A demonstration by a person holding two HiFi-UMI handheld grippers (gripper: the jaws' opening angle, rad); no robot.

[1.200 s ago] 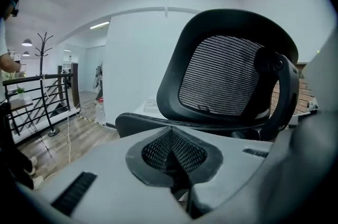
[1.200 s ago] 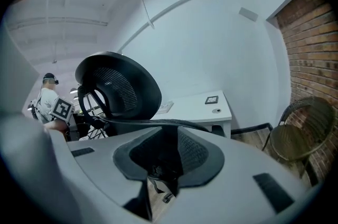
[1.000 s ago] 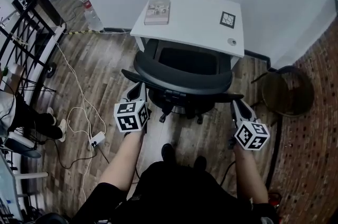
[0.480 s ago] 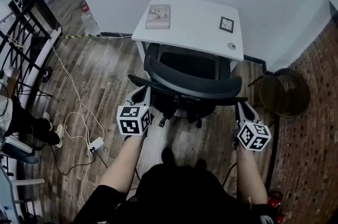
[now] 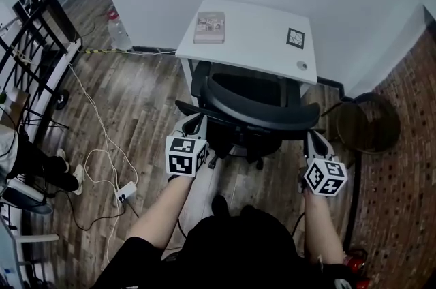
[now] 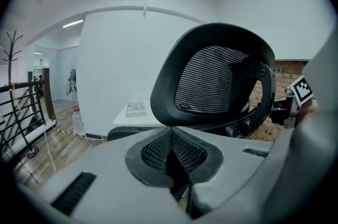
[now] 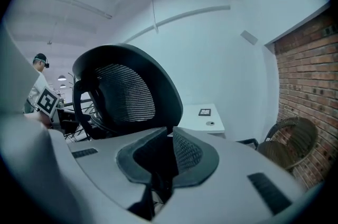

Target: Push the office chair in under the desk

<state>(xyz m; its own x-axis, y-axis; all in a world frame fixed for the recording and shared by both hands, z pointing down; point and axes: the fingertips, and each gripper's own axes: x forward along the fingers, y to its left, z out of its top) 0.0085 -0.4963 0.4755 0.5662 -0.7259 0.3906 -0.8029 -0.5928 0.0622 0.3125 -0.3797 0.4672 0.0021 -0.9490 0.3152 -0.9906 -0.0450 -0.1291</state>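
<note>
Bulky but probably free-rolling, the office chair [image 5: 262,107] is asking for pushing at its stiff armrests [image 5: 187,108]; left claw [image 5: 193,123] is sitting closed, empty; right claw [image 5: 312,139] is closing on nothing.

White desk [image 5: 255,25] bears a book [image 5: 210,27], a square marker [image 5: 295,38], perhaps a button [image 5: 302,65]; wood floor [image 5: 139,100] carries a white cable [image 5: 99,123].

Black office chair with mesh back [image 5: 262,110]. White rectangular table [image 5: 252,42]; the square marker tag [image 5: 294,38] on it is black-and-white, the flat book [image 5: 210,27] pinkish-grey. Wood-plank floor [image 5: 136,90]: streaky brown and grey. Brick wall [image 7: 303,70]: red-brown with pale mortar lines. Round wicker chair [image 5: 368,123]: dark brown.
</note>
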